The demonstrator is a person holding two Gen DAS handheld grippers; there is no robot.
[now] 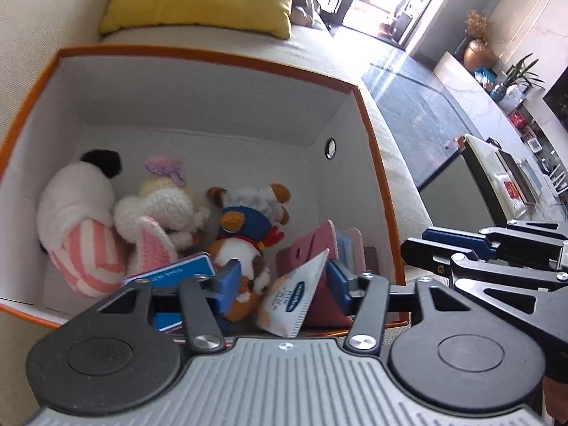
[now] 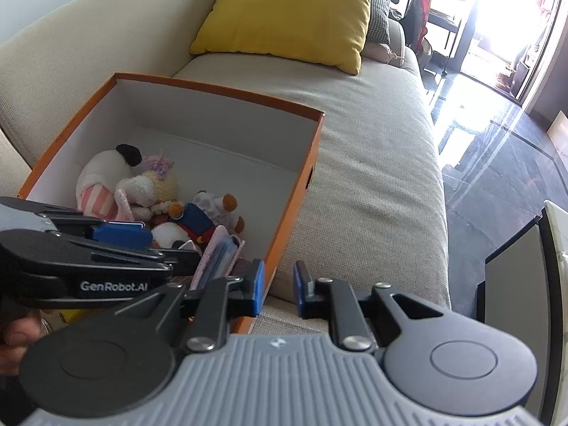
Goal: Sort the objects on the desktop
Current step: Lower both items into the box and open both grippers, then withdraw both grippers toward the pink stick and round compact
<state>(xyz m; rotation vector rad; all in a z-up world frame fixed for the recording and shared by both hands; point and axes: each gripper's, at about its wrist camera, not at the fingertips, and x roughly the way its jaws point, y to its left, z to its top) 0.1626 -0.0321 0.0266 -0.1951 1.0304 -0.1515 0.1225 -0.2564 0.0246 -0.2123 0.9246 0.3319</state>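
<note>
An orange box (image 1: 372,135) with white inside stands on the sofa; it also shows in the right wrist view (image 2: 301,177). In it lie several plush toys (image 1: 159,209), a blue card (image 1: 170,273), a pink holder (image 1: 309,248) and a white Vaseline tube (image 1: 291,298). My left gripper (image 1: 284,280) is open over the box's near side; the tube lies between its fingers, untouched by the pads. My right gripper (image 2: 278,285) is open and empty, just right of the box over the sofa seat. It also shows in the left wrist view (image 1: 461,245).
A yellow cushion (image 2: 294,14) leans on the sofa back beyond the box. The beige sofa seat (image 2: 372,177) stretches right of the box. A dark glossy floor (image 2: 504,170) and a low table edge (image 2: 553,248) lie to the right.
</note>
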